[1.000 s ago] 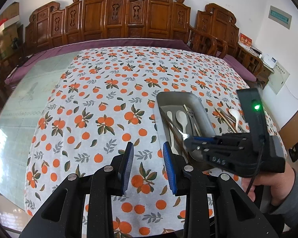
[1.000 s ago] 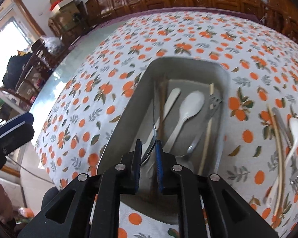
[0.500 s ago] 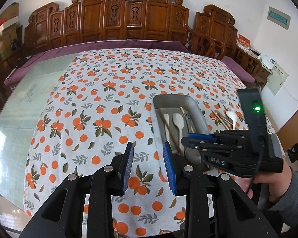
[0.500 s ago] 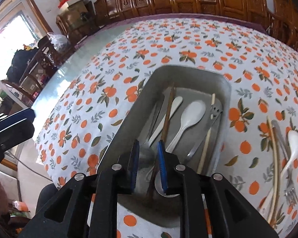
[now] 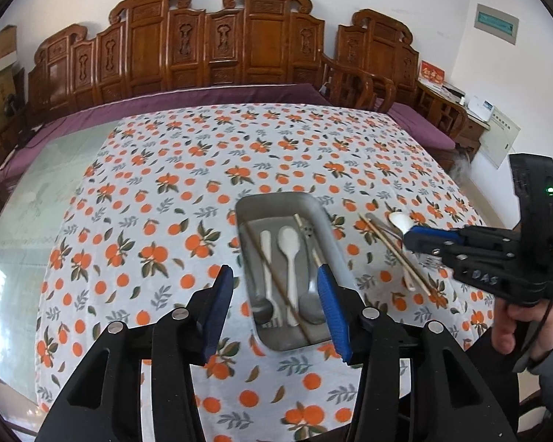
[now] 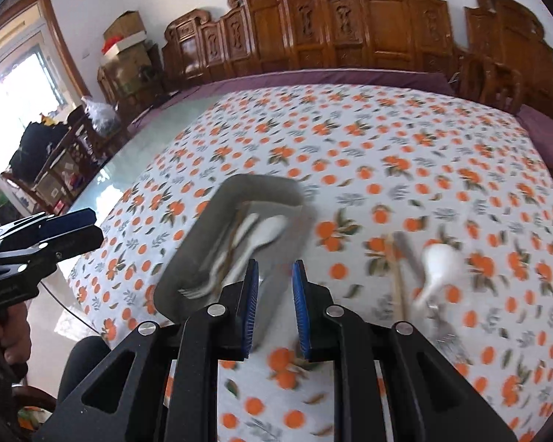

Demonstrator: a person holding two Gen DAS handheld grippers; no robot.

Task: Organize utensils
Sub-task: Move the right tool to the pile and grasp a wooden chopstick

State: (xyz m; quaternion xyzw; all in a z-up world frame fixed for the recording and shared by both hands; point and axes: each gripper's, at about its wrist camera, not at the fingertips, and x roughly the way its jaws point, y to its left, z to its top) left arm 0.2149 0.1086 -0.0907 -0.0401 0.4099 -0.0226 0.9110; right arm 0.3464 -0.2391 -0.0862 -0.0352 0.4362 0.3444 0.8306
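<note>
A grey metal tray [image 5: 324, 221] [image 6: 199, 221] sits on the orange-print tablecloth and holds white spoons [image 5: 289, 243], a metal spoon [image 5: 311, 307], a fork and chopsticks. My left gripper [image 5: 276, 305] is open and empty above the tray's near end. My right gripper [image 6: 274, 305] is open and empty, raised above the tray's right rim; it also shows in the left wrist view [image 5: 420, 237]. To the right of the tray lie chopsticks [image 5: 394, 250], a white spoon [image 6: 437, 263] and a fork on the cloth.
The tablecloth [image 5: 166, 202] covers most of a glass-topped table [image 5: 25, 199]. Carved wooden chairs [image 5: 202, 44] line the far side. A side cabinet [image 5: 446, 107] stands at the right wall.
My right gripper let go of the metal spoon into the tray, opened, and rose to the right. My left gripper opened wider and moved over the tray's near end.
</note>
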